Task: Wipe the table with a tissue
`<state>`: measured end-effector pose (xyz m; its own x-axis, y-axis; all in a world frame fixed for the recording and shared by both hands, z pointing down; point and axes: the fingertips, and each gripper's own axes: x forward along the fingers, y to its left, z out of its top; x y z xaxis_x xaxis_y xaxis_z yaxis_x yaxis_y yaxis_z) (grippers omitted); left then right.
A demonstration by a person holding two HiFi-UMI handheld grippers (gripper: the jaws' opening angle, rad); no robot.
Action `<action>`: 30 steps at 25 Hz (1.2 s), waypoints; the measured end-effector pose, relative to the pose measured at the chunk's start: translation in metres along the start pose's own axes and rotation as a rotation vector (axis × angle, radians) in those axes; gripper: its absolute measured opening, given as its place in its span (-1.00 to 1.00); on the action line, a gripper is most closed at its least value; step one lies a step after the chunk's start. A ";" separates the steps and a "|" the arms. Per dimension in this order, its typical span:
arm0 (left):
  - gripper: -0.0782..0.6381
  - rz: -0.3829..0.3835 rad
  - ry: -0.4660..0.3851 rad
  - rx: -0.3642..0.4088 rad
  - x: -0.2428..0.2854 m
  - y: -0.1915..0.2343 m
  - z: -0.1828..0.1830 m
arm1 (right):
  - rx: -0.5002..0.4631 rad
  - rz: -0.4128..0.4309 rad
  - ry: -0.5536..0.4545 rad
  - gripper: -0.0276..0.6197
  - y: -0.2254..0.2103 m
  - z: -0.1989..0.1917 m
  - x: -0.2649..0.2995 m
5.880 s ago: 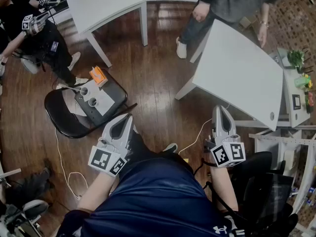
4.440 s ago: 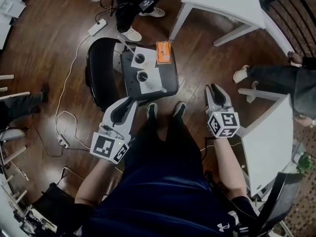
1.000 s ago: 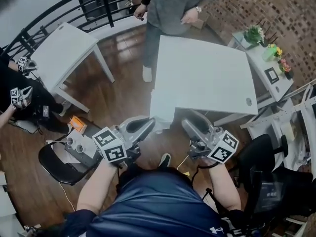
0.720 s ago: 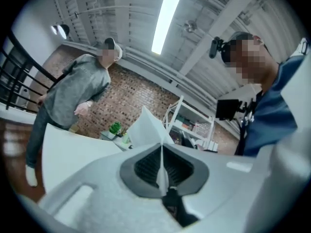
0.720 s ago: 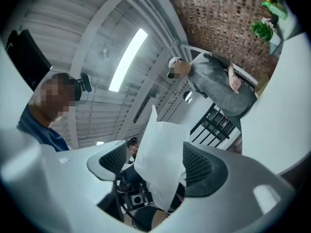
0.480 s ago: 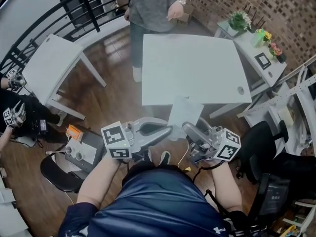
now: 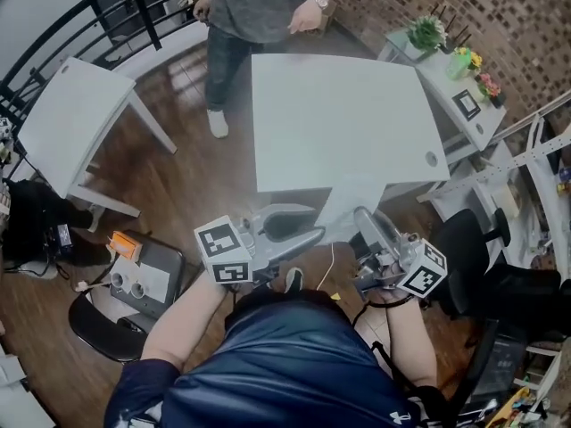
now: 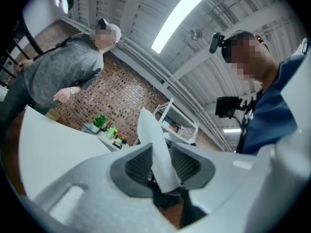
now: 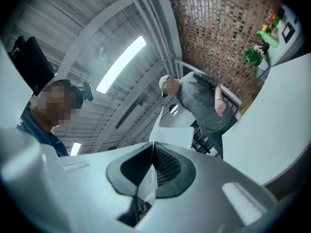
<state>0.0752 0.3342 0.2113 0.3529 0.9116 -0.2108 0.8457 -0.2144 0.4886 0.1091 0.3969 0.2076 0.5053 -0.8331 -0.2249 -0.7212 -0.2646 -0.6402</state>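
Observation:
A white tissue hangs between my two grippers, just in front of the near edge of the white table. My right gripper is shut on the tissue, and a corner of the sheet is pinched between its pads. My left gripper has its jaws opening. In the left gripper view the tissue stands upright between the left pads, with a gap on each side. Both grippers point slightly upward toward the table.
A person in grey stands at the table's far side. A second white table stands to the left. A black chair with a tray of cups is at lower left. Plants sit on a side table. An office chair is at right.
The view has swung from the chair with the tray to the white table. Both grippers have moved up toward the table's near edge, and the tissue now hangs between them.

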 end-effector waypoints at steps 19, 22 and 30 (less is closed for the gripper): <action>0.14 0.061 0.135 -0.043 0.102 0.062 -0.042 | -0.007 0.196 -0.003 -0.88 -0.064 0.074 -0.058; 0.08 -0.022 0.161 -0.089 0.150 0.055 -0.045 | 0.007 0.287 0.029 -0.88 -0.074 0.096 -0.071; -0.76 0.054 0.111 -0.006 0.224 0.061 -0.034 | 0.076 0.195 0.072 -0.88 -0.149 0.130 -0.097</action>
<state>0.1921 0.5375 0.2226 0.3511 0.9321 -0.0891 0.8243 -0.2625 0.5016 0.2294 0.5804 0.2296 0.3223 -0.8984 -0.2984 -0.7627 -0.0596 -0.6440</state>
